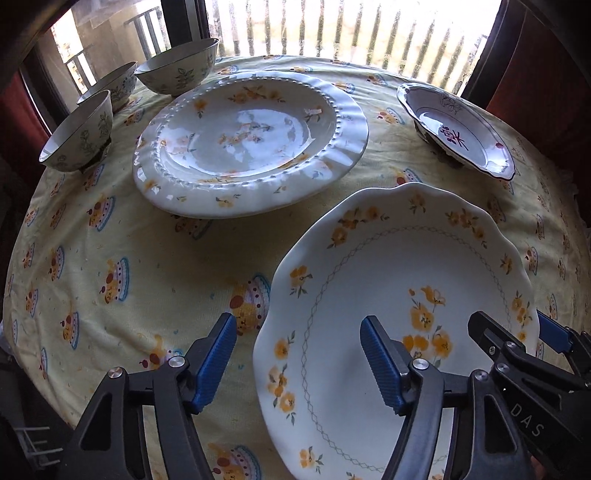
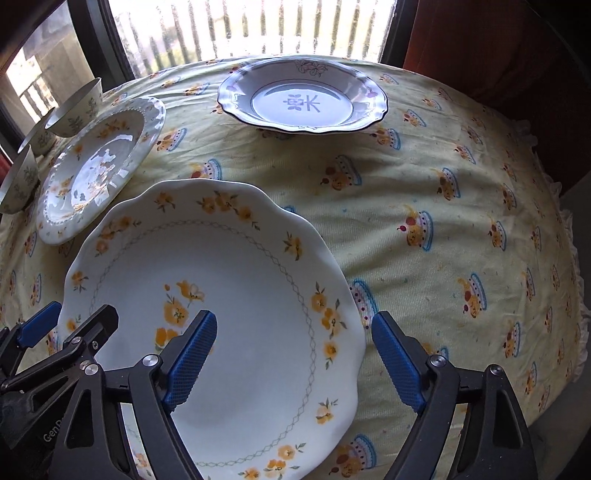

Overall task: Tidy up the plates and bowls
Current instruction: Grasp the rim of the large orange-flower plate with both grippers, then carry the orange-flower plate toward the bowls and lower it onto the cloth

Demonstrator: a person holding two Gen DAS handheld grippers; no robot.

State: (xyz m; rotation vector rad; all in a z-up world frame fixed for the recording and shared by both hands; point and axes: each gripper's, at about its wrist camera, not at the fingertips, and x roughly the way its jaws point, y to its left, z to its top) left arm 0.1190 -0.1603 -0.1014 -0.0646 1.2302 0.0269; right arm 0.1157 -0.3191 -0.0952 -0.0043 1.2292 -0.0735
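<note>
1. Two pairs of blue-padded fingers straddle opposite edges of one scalloped plate [image 1: 402, 295] with yellow flowers. The left gripper [image 1: 299, 360] has its right finger over the plate's inner face and its left finger outside the rim, above the cloth. Its jaws stand partly open with the rim between them, and the pads do not press on the plate.
2. The right gripper [image 2: 293, 356] mirrors this at the plate's right edge: one finger over the plate's inside, the other beyond the rim above the cloth. It too is fairly wide open, and no pad touches the plate.
3. Each camera catches the other gripper's black linkage and blue pad at the far side of the plate.
4. The scalloped plate lies on the near part of the table [image 1: 147, 258], which wears a yellow tablecloth printed with cupcakes.
5. Behind it to the left sits a beaded-rim plate [image 1: 251, 140] with yellow flowers, apart from the near plate.
6. At the far right stands a shallow dish [image 2: 303, 98] with a dark rim and a character painted in its centre.
7. Three small bowls [image 1: 177, 68] with leaf patterns cluster at the far left edge, just beside the beaded-rim plate.
8. Beyond the table, a window [image 1: 332, 29] shows bright railing bars.
</note>
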